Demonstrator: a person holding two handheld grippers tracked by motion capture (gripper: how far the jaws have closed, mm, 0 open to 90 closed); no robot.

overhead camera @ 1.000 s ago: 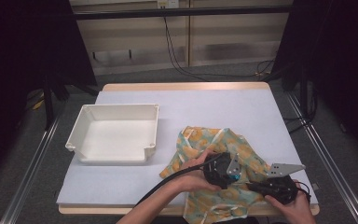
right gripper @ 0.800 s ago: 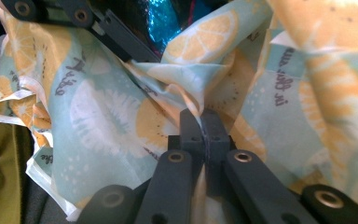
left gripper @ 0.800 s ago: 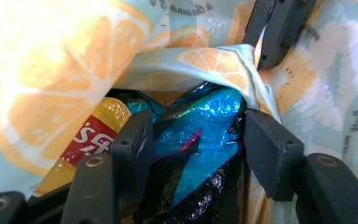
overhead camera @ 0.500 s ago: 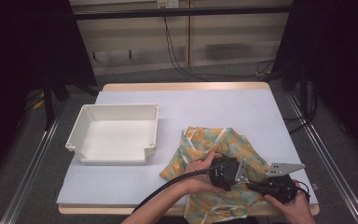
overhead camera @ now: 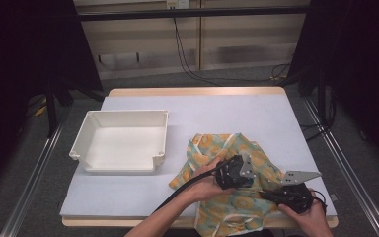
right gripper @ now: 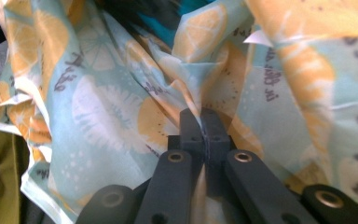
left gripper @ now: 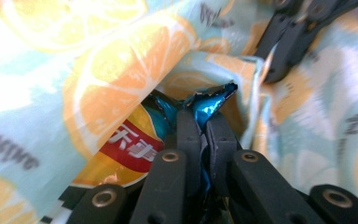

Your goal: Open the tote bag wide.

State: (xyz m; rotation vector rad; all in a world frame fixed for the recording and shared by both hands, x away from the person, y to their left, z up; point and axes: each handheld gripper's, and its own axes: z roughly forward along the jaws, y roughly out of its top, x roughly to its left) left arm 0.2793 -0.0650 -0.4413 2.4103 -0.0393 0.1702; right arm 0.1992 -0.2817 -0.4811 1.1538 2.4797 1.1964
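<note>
A cloth bag (overhead camera: 212,148) printed with orange slices lies crumpled at the table's front right. In its opening sits a snack packet (left gripper: 130,144) of blue foil with a red and yellow label. My left gripper (left gripper: 204,123) reaches into that opening. Its jaws have just been closing and now pinch the packet's crinkled top edge. From above, the left gripper (overhead camera: 246,178) rests on the cloth's middle. My right gripper (right gripper: 201,122) is shut on a fold of the cloth (right gripper: 98,107), and from above the right gripper (overhead camera: 265,194) is at the bag's front right edge.
A white rectangular tray (overhead camera: 123,116) stands empty on the left half of the pale table (overhead camera: 227,106). Both forearms come in from the front edge. The table's wooden rim and metal rails border it, and cables hang behind.
My left gripper has shifted slightly over the cloth toward its opening. The right hand, the cloth's outline and the tray look the same.
</note>
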